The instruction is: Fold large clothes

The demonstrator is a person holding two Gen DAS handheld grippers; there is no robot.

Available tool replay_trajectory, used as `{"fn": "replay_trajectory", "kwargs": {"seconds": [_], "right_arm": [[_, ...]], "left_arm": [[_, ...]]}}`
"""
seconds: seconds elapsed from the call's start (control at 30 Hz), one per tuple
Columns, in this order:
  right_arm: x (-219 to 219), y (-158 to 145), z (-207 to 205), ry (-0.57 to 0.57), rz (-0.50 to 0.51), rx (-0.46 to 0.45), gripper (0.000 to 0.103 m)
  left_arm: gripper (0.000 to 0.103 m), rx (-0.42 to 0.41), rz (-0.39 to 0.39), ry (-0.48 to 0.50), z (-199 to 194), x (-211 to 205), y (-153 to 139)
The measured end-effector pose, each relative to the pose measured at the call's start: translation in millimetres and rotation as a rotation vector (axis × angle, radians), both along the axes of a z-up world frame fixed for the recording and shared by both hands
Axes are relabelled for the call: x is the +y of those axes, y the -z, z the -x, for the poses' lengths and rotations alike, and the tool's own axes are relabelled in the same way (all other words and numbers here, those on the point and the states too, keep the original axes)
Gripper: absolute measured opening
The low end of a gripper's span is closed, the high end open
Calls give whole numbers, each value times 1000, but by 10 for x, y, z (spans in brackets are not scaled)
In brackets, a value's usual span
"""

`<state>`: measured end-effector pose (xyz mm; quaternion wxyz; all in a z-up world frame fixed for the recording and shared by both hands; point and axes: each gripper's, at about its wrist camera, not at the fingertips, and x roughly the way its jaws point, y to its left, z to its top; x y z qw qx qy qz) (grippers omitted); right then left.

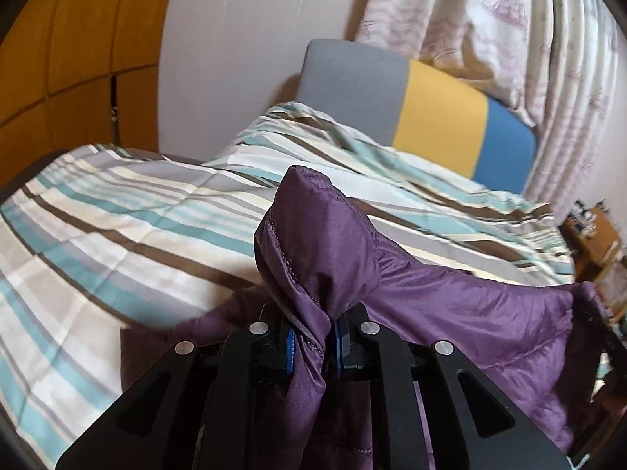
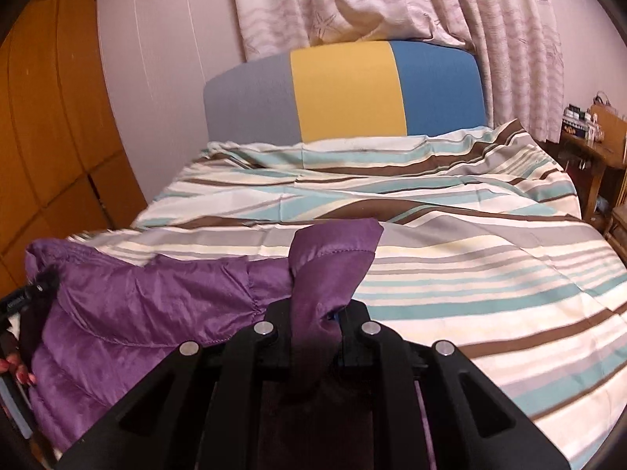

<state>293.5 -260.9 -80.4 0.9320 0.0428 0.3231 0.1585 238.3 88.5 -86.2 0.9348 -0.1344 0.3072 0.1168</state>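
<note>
Purple quilted jacket (image 1: 450, 305), one garment, fills the lower frames over the striped bedspread (image 1: 117, 215); we clamp it in both the left gripper (image 1: 313, 346) and right gripper (image 2: 313, 333), probably near its corners.

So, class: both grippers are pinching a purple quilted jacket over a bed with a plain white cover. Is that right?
Not quite. The cover is striped in teal, brown, grey and cream, as the right wrist view shows. The left gripper and right gripper do pinch the purple jacket.
</note>
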Motion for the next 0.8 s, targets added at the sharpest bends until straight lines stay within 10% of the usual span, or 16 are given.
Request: {"fn": "replay_trajectory", "kwargs": {"seconds": [0.3, 0.8], "right_arm": [[174, 524, -426, 42, 36, 67, 14], [226, 997, -671, 78, 80, 234, 34]], "left_arm": [[14, 40, -71, -49, -320, 41, 354], [32, 173, 25, -28, -517, 167, 727]]}}
